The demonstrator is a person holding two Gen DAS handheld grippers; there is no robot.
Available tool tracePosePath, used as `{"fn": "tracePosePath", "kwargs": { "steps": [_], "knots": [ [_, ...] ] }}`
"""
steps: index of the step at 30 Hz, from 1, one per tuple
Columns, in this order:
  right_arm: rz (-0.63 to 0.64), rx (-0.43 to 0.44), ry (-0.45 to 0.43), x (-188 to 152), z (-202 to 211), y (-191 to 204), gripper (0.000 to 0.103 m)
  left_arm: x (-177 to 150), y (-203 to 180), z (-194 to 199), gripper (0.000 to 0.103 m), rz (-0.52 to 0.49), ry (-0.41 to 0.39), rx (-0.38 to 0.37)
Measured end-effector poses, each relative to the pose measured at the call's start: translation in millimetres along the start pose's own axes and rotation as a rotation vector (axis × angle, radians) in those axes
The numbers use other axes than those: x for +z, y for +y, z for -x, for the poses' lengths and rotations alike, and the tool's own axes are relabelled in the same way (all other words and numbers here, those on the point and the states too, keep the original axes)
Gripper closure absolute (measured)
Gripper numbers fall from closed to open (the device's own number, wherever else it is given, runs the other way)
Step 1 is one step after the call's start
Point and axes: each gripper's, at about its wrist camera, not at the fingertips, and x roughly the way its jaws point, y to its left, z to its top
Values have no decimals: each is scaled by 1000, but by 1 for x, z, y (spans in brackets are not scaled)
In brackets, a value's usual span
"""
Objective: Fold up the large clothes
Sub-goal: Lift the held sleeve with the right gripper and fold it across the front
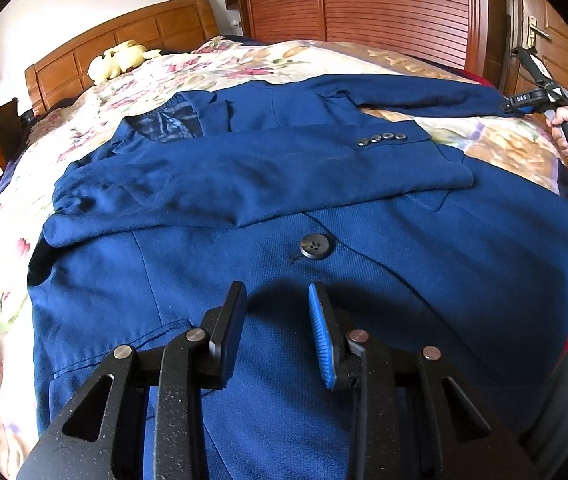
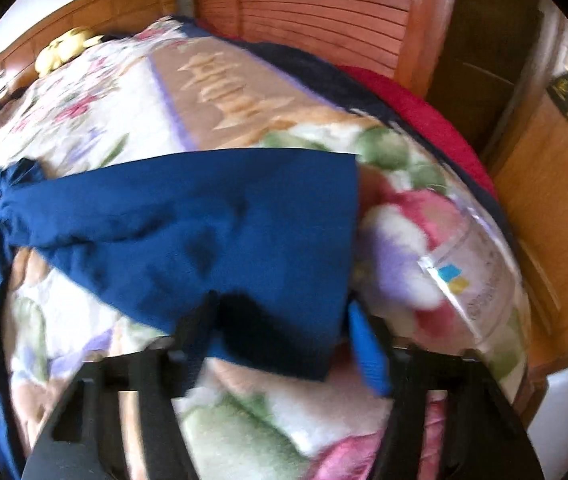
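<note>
While the blue jacket [image 1: 323,208] lies flat on the bed [image 1: 164,76], its far sleeve [image 2: 204,216] runs out toward the right gripper [image 2: 284,320], jaws astride the cuff, grip unclear w/ blur; left gripper [image 1: 276,332] hovers parted, empty, over the hem.

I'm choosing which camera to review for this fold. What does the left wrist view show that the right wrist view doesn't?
Only the left wrist view shows the whole blue jacket, one sleeve folded across it, the front button, the left gripper open above the cloth, and a hand holding the right gripper. Only the right wrist view shows the far sleeve's cuff between the right gripper's fingers, blurred. Both show the floral blanket and yellow plush toy.
</note>
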Motion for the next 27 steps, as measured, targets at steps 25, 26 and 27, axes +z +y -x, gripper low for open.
{"fn": "tracePosePath", "kwargs": {
  "steps": [25, 26, 27],
  "knots": [
    [564, 544, -456, 3, 259, 305, 92, 3, 64, 54, 70, 140, -124, 47],
    [576, 575, -461, -5, 265, 314, 92, 2, 68, 57, 70, 146, -128, 50],
    [597, 596, -464, -14, 270, 325, 92, 1, 70, 58, 70, 149, -130, 52]
  ]
}}
